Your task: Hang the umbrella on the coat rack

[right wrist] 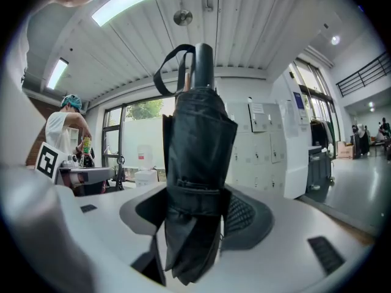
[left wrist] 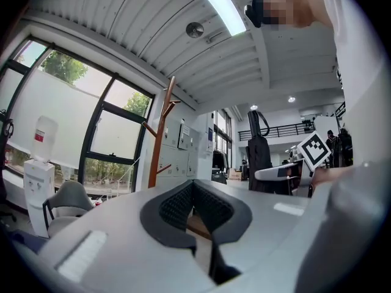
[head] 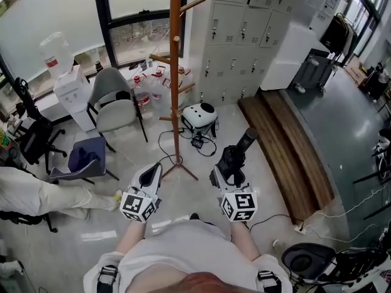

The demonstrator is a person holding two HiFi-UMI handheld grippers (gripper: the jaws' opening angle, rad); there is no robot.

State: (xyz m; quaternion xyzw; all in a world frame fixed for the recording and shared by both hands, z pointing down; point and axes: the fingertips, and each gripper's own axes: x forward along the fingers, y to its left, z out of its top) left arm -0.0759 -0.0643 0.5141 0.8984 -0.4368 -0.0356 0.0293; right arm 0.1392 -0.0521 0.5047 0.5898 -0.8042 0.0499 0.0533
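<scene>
Head view: right gripper clamps the folded umbrella upright near the floor-standing coat rack; left gripper pinched together, empty. Left gripper view: pegs ahead; right gripper view: narrow strap loop could miss a peg, dropping the umbrella.

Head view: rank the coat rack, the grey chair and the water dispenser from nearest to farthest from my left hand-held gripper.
1. coat rack: its base stands just ahead and to the right of the left hand-held gripper.
2. grey chair: farther ahead, off to the left.
3. water dispenser: farthest, by the window at far left.
</scene>
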